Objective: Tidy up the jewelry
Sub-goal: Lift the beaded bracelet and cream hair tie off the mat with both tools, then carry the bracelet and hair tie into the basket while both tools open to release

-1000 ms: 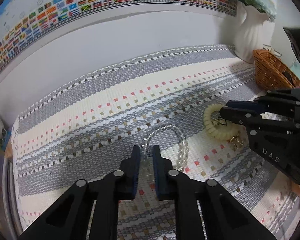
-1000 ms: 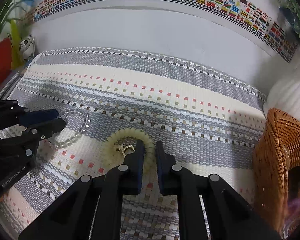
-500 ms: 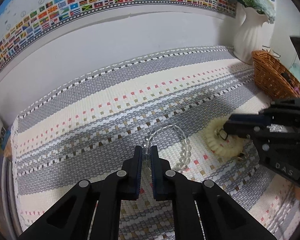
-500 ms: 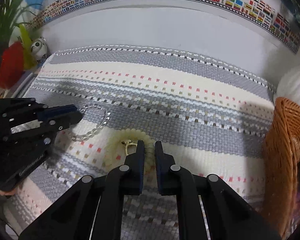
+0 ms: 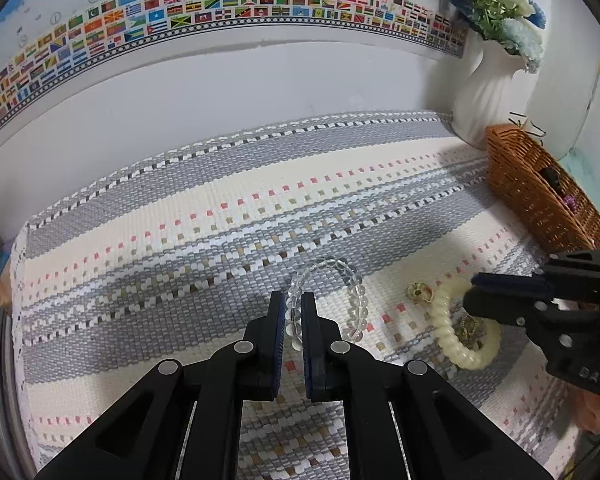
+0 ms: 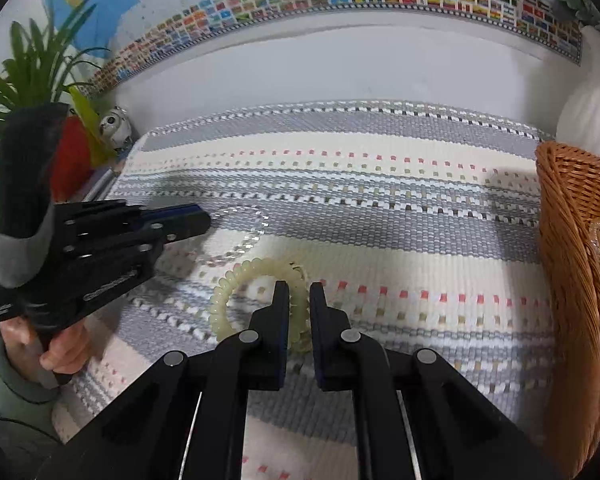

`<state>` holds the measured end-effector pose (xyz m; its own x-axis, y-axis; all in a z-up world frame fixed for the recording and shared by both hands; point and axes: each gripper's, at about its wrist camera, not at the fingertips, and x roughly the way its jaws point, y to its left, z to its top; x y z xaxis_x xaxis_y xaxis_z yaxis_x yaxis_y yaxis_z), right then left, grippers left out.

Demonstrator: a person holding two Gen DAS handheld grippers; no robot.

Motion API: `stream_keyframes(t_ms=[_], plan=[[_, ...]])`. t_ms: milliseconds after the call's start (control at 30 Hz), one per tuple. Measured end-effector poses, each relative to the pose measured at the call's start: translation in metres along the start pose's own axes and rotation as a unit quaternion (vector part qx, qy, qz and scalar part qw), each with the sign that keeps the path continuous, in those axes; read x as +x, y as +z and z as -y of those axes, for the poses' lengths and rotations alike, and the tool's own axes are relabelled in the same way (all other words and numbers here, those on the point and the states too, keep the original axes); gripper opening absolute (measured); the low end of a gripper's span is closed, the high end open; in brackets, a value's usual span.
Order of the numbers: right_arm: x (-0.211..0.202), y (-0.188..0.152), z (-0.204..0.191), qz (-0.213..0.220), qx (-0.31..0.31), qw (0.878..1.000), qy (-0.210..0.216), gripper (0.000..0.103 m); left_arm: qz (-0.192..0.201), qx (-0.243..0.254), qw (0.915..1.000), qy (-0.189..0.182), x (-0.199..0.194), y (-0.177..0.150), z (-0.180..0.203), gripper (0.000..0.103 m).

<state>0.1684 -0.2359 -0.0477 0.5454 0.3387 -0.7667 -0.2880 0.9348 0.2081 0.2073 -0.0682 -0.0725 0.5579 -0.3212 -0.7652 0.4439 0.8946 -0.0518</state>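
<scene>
On the table, largest to smallest:
Mat (image 5: 228,184): woven cloth with grey and cream stripes and rows of small pink, tan and black squares; it covers the work surface up to a white wall edged with a band of flags.
Vase (image 5: 486,88): white, ribbed, upright at the mat's far right corner, holding white and blue flowers.
Basket (image 5: 540,196): brown wicker, just in front of the vase at the mat's right edge; small dark and purple items lie inside, too small to identify.
Plant (image 6: 32,76): green leaves at the far left in the right wrist view, with a red shape below.
Left gripper (image 5: 293,312): black, with blue pads; fingers pressed onto the near-left side of the bead bracelet, beads visible between the pads. A hand (image 6: 56,344) in a grey-green sleeve holds its handle.
Right gripper (image 6: 299,300): black, fingers pinching the near-right arc of the coil bracelet.
Coil bracelet (image 5: 456,344): pale yellow spiral ring on a cream stripe, right of the bead bracelet, well short of the basket; a gold charm (image 5: 419,292) hangs at its far-left edge, and more gold pieces sit inside the ring.
Bead bracelet (image 5: 350,280): loop of clear round beads, resting on the mat at centre, just left of the coil bracelet.
</scene>
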Motion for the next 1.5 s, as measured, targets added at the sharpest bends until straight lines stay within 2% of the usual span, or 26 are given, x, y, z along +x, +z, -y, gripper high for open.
stream_keyframes(t_ms=[367,600,733,833,933,1067,1167,1200,1233,1367,1433,1500], plan=[[-0.026,-0.019,0.007,0.013,0.022,1.0,-0.006,0.012,0.005,-0.018,0.9995,-0.026,-0.011,-0.003,-0.004,0.008],[-0.033,-0.021,0.011,0.022,0.031,0.999,-0.007,0.012,0.029,-0.032,0.9979,-0.048,-0.024,-0.002,-0.01,0.008],[-0.036,-0.02,0.011,0.027,0.032,0.999,-0.01,0.012,0.02,-0.037,0.9982,-0.043,-0.018,-0.002,-0.01,0.008],[-0.038,-0.02,0.014,0.029,0.035,0.999,-0.009,0.012,-0.007,-0.051,0.9967,-0.063,-0.008,-0.003,-0.015,0.008],[-0.038,-0.021,0.016,0.028,0.037,0.999,-0.007,0.012,-0.029,-0.063,0.9953,-0.069,0.001,-0.005,-0.019,0.013],[-0.039,-0.022,0.016,0.03,0.035,0.999,-0.005,0.012,-0.036,-0.051,0.9955,-0.071,0.006,-0.007,-0.014,0.033],[-0.04,-0.022,0.016,0.031,0.037,0.999,-0.004,0.012,-0.025,-0.009,0.9995,-0.018,0.008,-0.01,0.004,0.029],[-0.04,-0.022,0.016,0.031,0.037,0.999,-0.005,0.012,-0.023,0.003,0.9997,-0.001,0.009,-0.01,0.009,0.012],[-0.04,-0.022,0.017,0.031,0.038,0.999,-0.005,0.012,-0.018,0.016,0.9996,0.014,0.009,-0.011,0.014,0.008],[-0.043,-0.023,0.019,0.035,0.043,0.998,-0.003,0.012,-0.009,0.026,0.9993,0.027,0.008,-0.01,0.018,0.007],[-0.047,-0.023,0.02,0.04,0.045,0.998,-0.003,0.012,0.016,0.023,0.9993,0.024,-0.003,-0.008,0.017,0.007],[-0.053,-0.023,0.02,0.046,0.047,0.998,-0.001,0.012,0.042,0.015,0.999,0.005,-0.017,-0.005,0.014,0.007]])
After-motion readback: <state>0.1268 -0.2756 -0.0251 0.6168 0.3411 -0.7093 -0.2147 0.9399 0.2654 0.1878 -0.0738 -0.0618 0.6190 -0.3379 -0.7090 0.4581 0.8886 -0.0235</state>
